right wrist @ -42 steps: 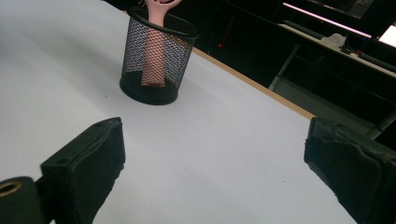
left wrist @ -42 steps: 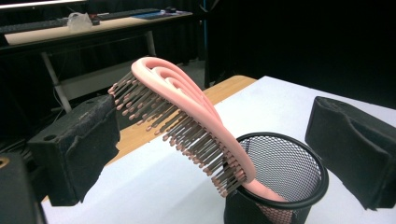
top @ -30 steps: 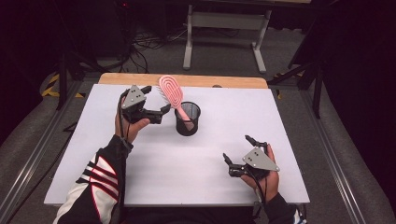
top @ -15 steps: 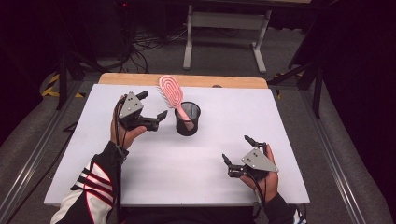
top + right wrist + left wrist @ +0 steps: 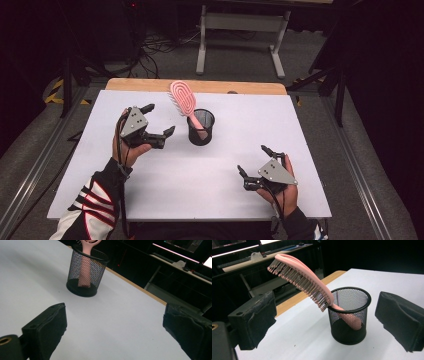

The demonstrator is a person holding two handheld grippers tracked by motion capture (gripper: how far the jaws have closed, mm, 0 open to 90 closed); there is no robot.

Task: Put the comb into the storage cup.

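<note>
A pink hairbrush (image 5: 182,100) (image 5: 299,277) stands handle-down in a black mesh cup (image 5: 200,127) (image 5: 349,315) (image 5: 86,273) near the middle of the white table (image 5: 210,170). Its bristled head leans out over the cup's rim toward the far left. My left gripper (image 5: 157,120) (image 5: 329,322) is open, a short way left of the cup, with nothing between its jaws. My right gripper (image 5: 252,162) (image 5: 117,332) is open too, near the front right of the table, well apart from the cup and holding nothing.
A wooden strip (image 5: 200,86) runs along the table's far edge. Beyond it stand a grey metal stand (image 5: 240,30) and cables on the floor. A rail (image 5: 35,170) borders the table's left side.
My left gripper has let go of the brush and drawn back to the left and toward me, its jaws now wide apart. The brush stays leaning in the cup. The right gripper has barely moved.
</note>
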